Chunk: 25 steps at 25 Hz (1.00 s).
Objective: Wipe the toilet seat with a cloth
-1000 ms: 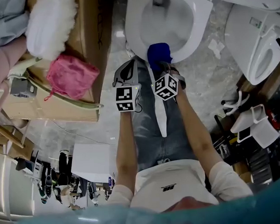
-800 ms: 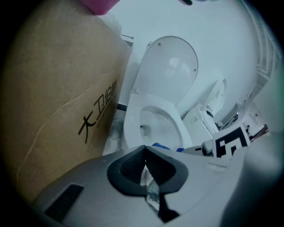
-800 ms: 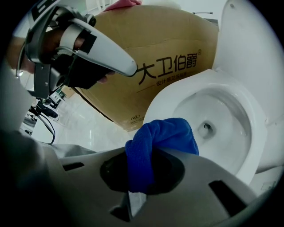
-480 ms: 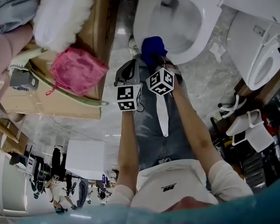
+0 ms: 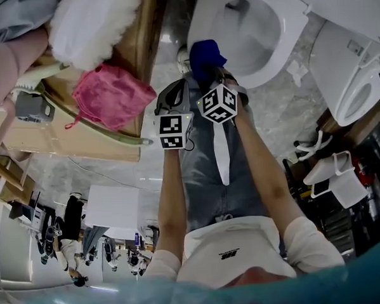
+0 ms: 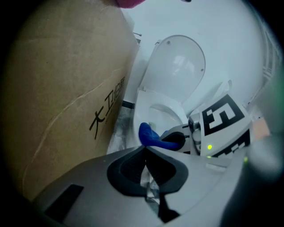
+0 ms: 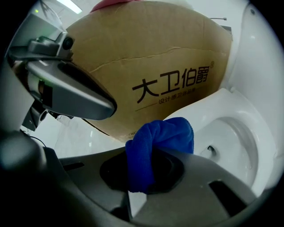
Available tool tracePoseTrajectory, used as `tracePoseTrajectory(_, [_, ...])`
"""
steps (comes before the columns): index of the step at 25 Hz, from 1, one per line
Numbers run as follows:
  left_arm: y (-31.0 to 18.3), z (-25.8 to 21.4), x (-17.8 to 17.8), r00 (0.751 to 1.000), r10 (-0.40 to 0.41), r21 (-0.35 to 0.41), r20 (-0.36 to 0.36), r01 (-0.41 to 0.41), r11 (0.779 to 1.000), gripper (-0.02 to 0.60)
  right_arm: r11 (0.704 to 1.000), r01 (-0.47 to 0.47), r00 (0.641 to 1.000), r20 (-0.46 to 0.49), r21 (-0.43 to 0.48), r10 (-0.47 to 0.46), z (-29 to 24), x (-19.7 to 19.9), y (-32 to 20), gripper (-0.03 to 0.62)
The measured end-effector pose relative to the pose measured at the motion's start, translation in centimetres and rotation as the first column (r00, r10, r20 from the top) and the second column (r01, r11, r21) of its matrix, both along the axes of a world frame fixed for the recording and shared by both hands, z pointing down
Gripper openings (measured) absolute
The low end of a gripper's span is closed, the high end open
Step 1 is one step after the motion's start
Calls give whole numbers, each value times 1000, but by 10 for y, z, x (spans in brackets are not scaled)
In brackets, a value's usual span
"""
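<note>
Your right claw [image 7: 141, 175] is clamped on the blue cloth [image 7: 160, 135], which is bunched at its tip. The toilet seat [image 7: 222, 104] lies just ahead and rightward, near rim closest. Your left claw [image 6: 145, 165] is closed on nothing, alongside.

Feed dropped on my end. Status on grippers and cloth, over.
Right gripper shut on cloth. Left gripper shut, empty. It sits at toilet seat's near rim, contact unclear. Cardboard box close beside, not blocking.
</note>
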<state>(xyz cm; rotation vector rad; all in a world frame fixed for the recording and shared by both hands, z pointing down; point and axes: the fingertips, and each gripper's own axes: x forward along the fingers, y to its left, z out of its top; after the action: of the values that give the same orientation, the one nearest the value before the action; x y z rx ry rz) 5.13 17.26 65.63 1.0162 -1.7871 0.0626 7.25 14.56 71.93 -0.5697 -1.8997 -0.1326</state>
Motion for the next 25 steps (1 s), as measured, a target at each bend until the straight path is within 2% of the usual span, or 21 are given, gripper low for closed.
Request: tracePoseTrajectory(25, [-25, 2, -46, 1000, -26, 20, -14, 26, 999, 9, 1000, -13, 997, 70, 17, 12, -3, -89, -41, 20])
